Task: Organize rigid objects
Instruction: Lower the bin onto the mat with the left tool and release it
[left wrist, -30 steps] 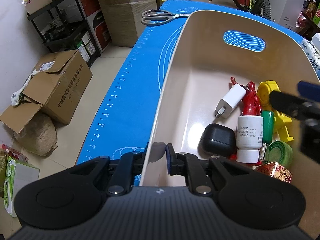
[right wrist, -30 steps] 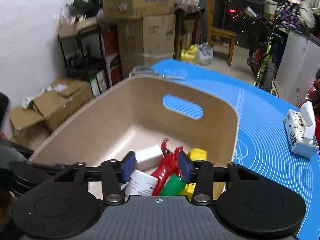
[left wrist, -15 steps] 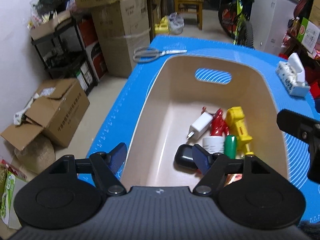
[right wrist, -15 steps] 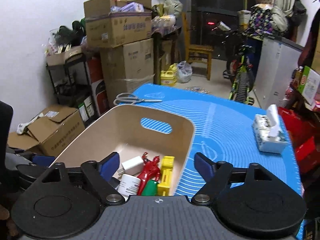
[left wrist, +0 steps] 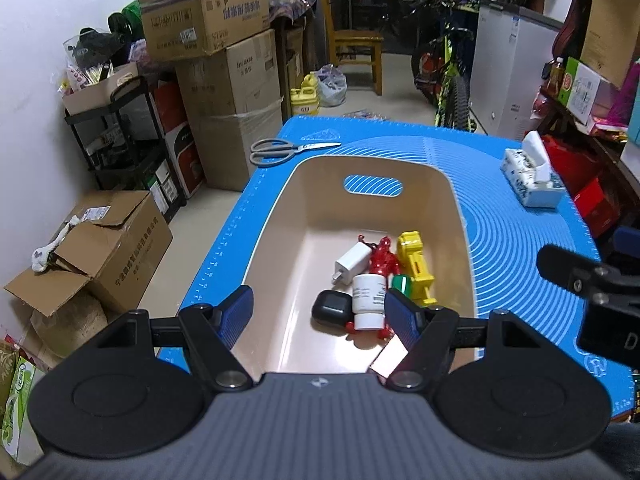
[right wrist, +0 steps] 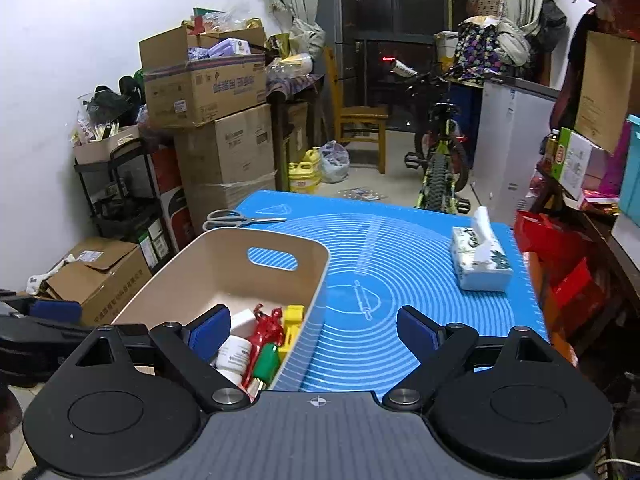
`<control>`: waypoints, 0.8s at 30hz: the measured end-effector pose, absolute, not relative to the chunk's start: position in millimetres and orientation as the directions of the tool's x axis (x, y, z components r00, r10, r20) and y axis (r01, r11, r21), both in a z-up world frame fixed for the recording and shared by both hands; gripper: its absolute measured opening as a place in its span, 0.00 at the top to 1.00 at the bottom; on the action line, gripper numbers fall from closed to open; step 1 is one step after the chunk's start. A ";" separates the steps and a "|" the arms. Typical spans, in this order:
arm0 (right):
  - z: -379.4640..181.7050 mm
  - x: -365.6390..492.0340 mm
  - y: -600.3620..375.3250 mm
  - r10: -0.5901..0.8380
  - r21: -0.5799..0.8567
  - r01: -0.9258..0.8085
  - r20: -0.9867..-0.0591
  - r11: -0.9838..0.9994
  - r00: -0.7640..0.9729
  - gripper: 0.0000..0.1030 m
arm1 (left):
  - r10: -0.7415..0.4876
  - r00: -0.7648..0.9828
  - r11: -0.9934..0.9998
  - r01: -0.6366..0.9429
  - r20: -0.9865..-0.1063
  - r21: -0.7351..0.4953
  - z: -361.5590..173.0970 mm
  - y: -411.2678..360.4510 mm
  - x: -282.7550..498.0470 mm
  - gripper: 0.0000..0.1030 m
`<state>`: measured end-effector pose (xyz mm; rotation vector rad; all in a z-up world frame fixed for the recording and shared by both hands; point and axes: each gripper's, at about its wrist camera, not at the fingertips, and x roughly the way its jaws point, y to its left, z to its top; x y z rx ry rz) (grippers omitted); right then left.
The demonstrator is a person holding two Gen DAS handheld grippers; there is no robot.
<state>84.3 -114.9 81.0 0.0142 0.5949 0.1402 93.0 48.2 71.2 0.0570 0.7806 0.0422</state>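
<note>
Cluttered storeroom, blue silicone mat (left wrist: 500, 216) on table. Beige plastic bin (left wrist: 448, 196) near left edge, small rigid items (left wrist: 376, 280) inside. Left gripper (left wrist: 318, 314) and right gripper (right wrist: 314, 330) now released, pulled back from rim; sorting apparently finished.

A blue mat (left wrist: 500, 240) covers the table. Scissors (left wrist: 288, 148) lie on its far left corner, and a tissue box (left wrist: 530, 184) stands on its right side, well apart from them. Left of the table, an open carton (left wrist: 100, 240) sits on the floor near a black shelf rack (left wrist: 120, 140). Stacked cartons (left wrist: 224, 80) rise beyond the rack. Farther back are a wooden chair (left wrist: 356, 48), a yellow jug (left wrist: 306, 98) and a bicycle (left wrist: 448, 76) beside a white cabinet (left wrist: 508, 68).
</note>
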 end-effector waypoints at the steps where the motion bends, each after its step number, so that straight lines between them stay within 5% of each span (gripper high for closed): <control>1: 81.9 78.8 -117.9 0.131 0.056 -0.121 -0.556 0.991 0.821 0.11 | 0.057 0.713 0.998 -0.016 -0.699 0.065 72.6 46.6 88.8 0.29; 24: 64.8 -24.0 -148.6 0.072 0.063 -0.045 -0.543 0.997 0.837 0.11 | 0.020 0.732 0.997 0.032 -0.681 0.064 59.7 28.3 15.9 0.29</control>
